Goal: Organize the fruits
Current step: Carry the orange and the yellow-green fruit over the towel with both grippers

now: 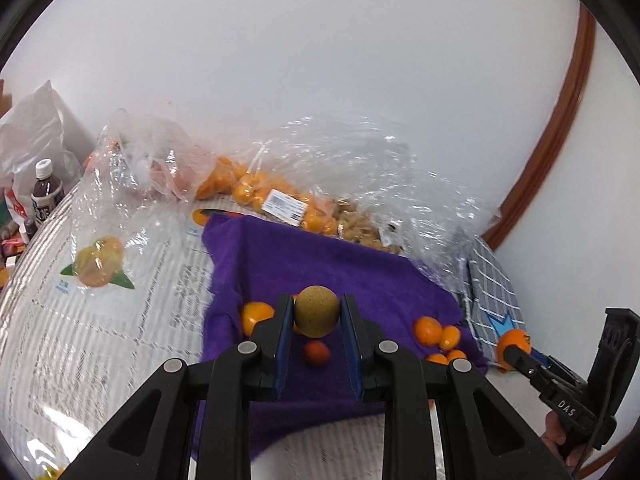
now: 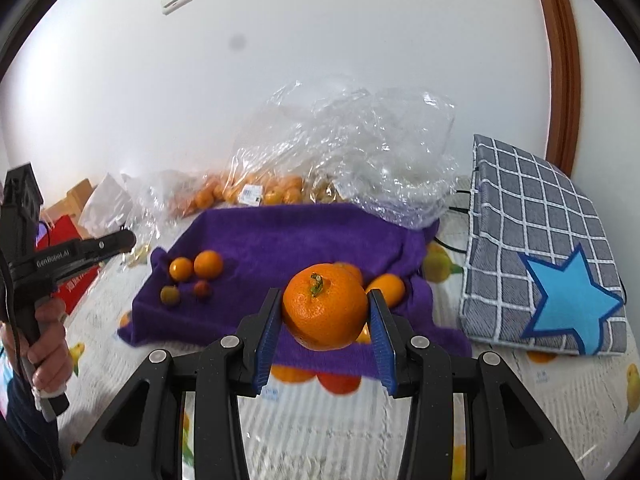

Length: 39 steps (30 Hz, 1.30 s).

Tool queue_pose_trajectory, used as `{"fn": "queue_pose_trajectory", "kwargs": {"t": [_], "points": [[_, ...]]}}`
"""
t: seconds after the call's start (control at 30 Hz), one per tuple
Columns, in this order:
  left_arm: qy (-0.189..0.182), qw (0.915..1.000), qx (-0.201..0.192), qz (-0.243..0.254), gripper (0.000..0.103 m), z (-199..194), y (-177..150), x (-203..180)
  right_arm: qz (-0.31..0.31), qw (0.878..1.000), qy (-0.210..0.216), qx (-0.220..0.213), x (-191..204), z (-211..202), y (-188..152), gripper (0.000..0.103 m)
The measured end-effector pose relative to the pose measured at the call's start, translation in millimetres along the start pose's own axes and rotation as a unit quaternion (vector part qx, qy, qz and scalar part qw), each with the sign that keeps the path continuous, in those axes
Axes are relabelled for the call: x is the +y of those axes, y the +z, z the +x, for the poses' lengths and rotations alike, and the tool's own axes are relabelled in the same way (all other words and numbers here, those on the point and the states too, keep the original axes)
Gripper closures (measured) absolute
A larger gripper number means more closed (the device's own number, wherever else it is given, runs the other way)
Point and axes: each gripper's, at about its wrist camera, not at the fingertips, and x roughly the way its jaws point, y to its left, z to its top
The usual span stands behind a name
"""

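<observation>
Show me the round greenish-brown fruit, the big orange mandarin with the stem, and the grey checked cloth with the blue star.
Round greenish-brown fruit (image 1: 316, 311), left wrist view, its front face.
Big orange mandarin (image 2: 325, 312), right wrist view, its front skin.
Grey checked cloth (image 2: 520, 216), right wrist view, checked upper part.

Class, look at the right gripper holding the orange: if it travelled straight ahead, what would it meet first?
Probably the purple towel, after passing above the oranges just beyond the right gripper; depth is uncertain.
</observation>
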Motion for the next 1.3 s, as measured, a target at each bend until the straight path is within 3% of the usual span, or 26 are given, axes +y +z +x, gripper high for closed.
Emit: {"fn": "queue_pose_trajectory", "kwargs": {"t": [0.17, 0.33, 0.53, 0.8, 1.07, 1.3], "points": [[0.017, 0.9997, 0.011, -0.010, 0.080, 21, 10, 9, 0.004, 1.000, 0.006, 0.010, -2, 24, 9, 0.061], [0.010, 0.9991, 0.028, -0.031, 0.080, 44, 15, 13, 0.001, 0.999, 0.009, 0.040, -3, 62, 12, 0.061], [0.017, 0.9984, 0.054, -0.008, 0.080, 72, 0, 8, 0.004, 0.998, 0.039, 0.054, -1, 88, 7, 0.061], [0.025, 0.9974, 0.064, 0.020, 0.080, 81, -12, 3, -0.032, 0.997, 0.023, 0.060, 10, 99, -3, 0.061], [0.001, 0.9968, 0.080, -0.001, 0.080, 81, -11, 10, -0.028, 0.998, 0.020, 0.054, 5, 100, -3, 0.061], [0.005, 0.9964, 0.084, 0.009, 0.080, 85, -15, 7, -0.042, 0.998, 0.011, 0.050, 7, 96, -7, 0.061]]}}
